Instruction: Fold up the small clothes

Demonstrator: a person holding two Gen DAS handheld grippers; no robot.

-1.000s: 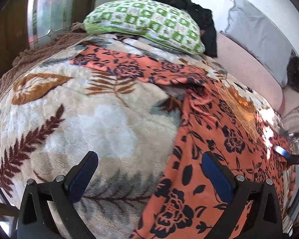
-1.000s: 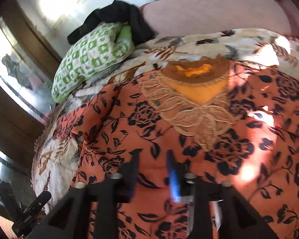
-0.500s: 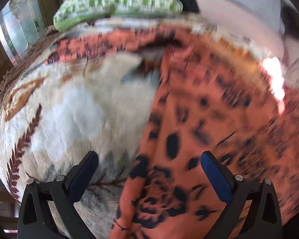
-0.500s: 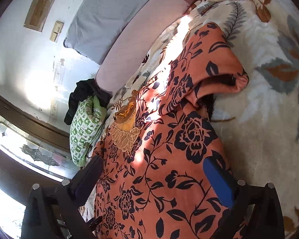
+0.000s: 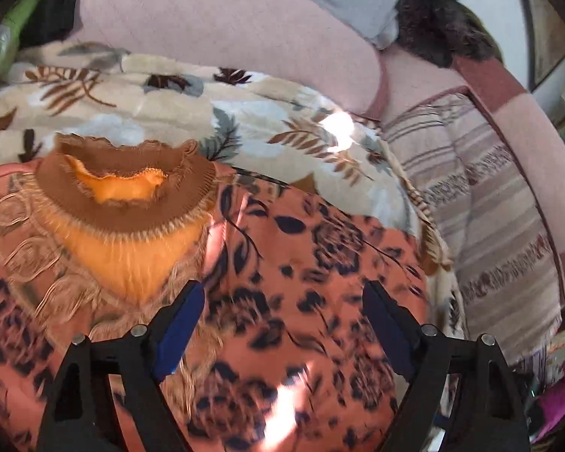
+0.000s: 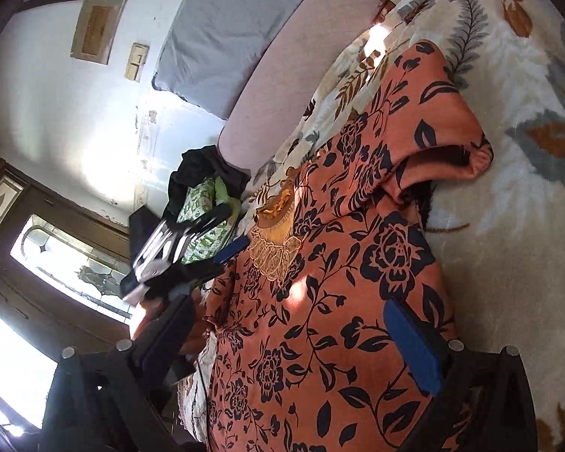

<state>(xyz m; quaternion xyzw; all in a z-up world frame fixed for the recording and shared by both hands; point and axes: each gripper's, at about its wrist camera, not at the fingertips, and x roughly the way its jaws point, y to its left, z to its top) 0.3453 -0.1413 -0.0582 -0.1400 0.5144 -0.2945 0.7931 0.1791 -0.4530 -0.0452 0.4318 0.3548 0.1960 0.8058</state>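
One orange floral garment [image 5: 301, 263] lies spread out, with one brown knit collar [image 5: 132, 173]; one leaf-patterned blanket [image 5: 245, 113] lies under it; one pink bolster [image 5: 226, 26] runs behind the blanket; one grey pillow [image 6: 226, 26] leans on the wall; one green-and-white patterned pillow [image 6: 203, 207] carries one black cloth [image 6: 203, 167]; two framed pictures [image 6: 96, 28] hang on the wall; one striped cover [image 5: 489, 207] lies beside the blanket; two tools show, left tool [image 5: 282, 301] and right tool [image 6: 293, 324].
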